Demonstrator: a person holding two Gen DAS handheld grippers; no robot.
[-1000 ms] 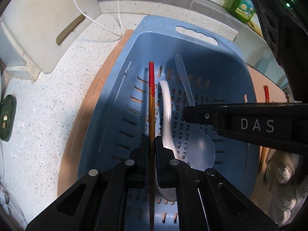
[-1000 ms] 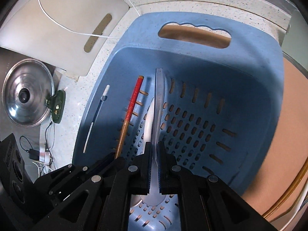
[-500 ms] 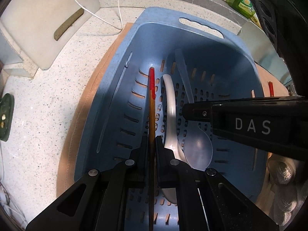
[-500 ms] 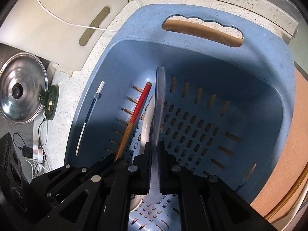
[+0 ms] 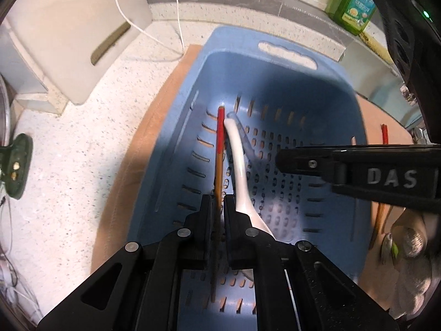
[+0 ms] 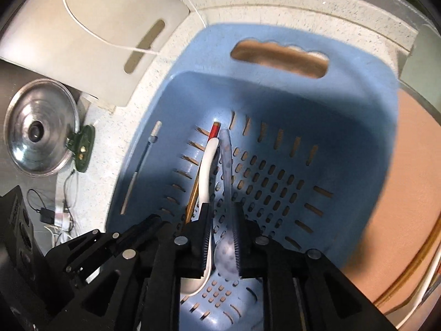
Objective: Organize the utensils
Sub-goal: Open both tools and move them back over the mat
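Blue plastic basket on the counter holds everything we handle. Our left tongs are clenched on the red-tipped chopstick, its tip near the basket's far wall. Our right tongs stand released around the clear spoon, lying beside the white spoon. We judge the chopstick light, stiff and slippery, best gripped mid-shaft; the white spoon may be fragile.

The speckled surface carries a tan mat beneath the blue basket, with a white cutting board left of the basket.
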